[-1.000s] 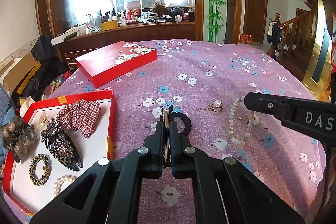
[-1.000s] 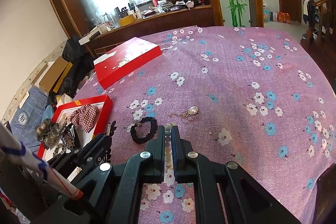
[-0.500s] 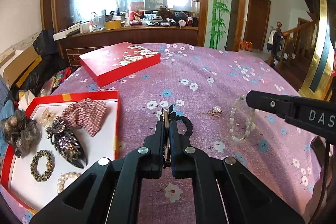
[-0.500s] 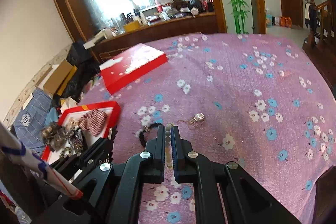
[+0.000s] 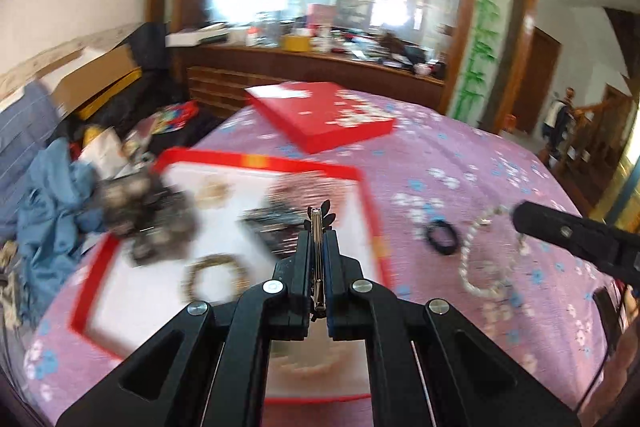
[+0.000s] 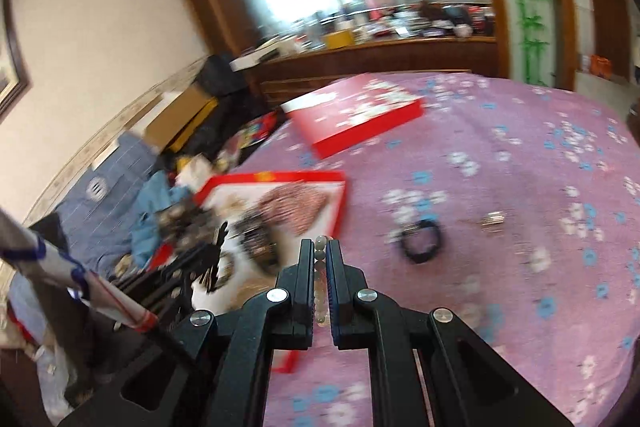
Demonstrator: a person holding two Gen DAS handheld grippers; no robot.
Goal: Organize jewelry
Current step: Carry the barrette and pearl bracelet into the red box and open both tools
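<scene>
We are carrying two pieces to the red tray [image 5: 362,175] at the bench's left edge. Our left tool [image 5: 317,227] is clenched on a metal hair clip [image 5: 318,259] above the tray's white floor; our right tool [image 6: 319,251] grips the pearl bracelet [image 5: 476,259], hanging over the purple cloth [image 6: 500,155]. Next, we judge, each needs lowering onto a bare patch, then releasing.

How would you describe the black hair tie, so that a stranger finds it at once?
Start from the purple flowered cloth and find the open red tray at its left. The black hair tie lies flat on the cloth just right of that tray. It is a plain dark ring, unlike the small shiny gold pendant farther right.
</scene>
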